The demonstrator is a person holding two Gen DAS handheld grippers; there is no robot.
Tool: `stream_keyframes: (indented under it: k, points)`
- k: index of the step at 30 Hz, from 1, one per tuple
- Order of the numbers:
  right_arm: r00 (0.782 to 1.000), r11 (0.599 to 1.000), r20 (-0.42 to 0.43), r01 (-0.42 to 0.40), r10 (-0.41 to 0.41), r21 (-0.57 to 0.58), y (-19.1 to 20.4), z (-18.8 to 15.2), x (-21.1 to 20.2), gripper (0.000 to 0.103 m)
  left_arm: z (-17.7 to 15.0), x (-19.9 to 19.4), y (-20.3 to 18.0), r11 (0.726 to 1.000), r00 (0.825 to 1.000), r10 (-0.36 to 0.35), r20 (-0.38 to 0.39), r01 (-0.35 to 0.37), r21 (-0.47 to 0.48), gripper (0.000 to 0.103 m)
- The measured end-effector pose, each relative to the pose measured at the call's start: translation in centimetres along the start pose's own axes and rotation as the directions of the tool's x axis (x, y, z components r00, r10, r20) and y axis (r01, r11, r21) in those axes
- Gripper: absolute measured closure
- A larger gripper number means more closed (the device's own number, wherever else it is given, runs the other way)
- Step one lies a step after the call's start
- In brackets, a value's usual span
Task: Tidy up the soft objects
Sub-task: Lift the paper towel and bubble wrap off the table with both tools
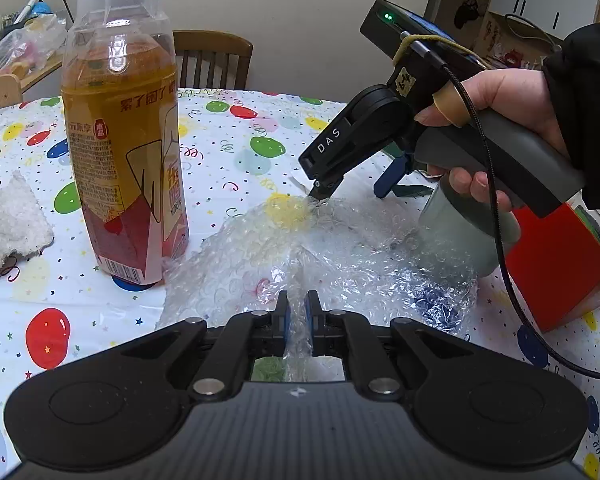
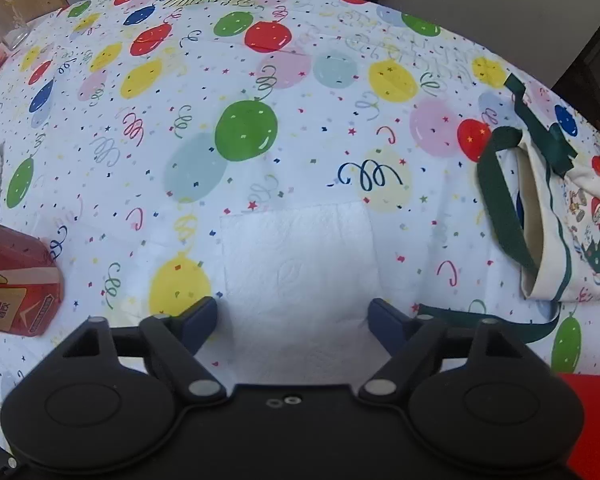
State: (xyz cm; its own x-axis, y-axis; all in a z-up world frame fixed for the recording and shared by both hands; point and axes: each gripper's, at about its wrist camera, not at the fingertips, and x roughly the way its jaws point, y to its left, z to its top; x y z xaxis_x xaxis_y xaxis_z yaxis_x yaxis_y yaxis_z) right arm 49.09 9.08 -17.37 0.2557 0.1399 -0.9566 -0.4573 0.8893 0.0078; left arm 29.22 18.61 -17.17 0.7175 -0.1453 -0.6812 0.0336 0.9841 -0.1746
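A crumpled sheet of clear bubble wrap (image 1: 300,248) lies on the balloon-print tablecloth. My left gripper (image 1: 298,308) is shut on its near edge, a strip of the wrap pinched between the blue pads. My right gripper (image 2: 292,316) is open and empty, its fingers spread on either side of a white paper tissue (image 2: 300,256) lying flat on the cloth. In the left wrist view the right gripper (image 1: 342,184) hovers over the far edge of the bubble wrap. A cream tote bag (image 2: 556,224) with dark green straps lies to the right.
A tall orange drink bottle (image 1: 124,152) stands left of the bubble wrap; its base also shows in the right wrist view (image 2: 16,280). A white fluffy cloth (image 1: 8,228) lies at far left. A grey cup (image 1: 468,232) and a red box (image 1: 560,264) stand at right.
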Motion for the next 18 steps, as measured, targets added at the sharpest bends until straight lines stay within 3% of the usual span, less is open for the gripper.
stream_keyframes:
  k: [4,6,9,18]
  points:
    - [0.999,1.000,0.022,0.024,-0.024,-0.001,-0.2,0.1,-0.5,0.052,0.0,0.2,0.2,1.000,1.000,-0.003,-0.002,0.003,-0.003,0.096]
    - [0.999,1.000,0.034,0.027,-0.027,0.005,-0.4,0.0,-0.8,0.075,0.0,0.2,0.3,1.000,1.000,-0.004,-0.003,0.004,-0.005,0.096]
    - [0.998,0.999,0.046,0.043,-0.043,0.015,-0.5,-0.3,-1.0,0.101,0.0,0.2,0.4,1.000,1.000,-0.004,-0.005,0.004,-0.007,0.096]
    - [0.983,0.995,0.176,-0.072,0.061,0.062,-0.5,-1.9,-5.7,0.102,0.6,-0.8,0.6,1.000,1.000,0.016,0.021,-0.015,-0.021,0.096]
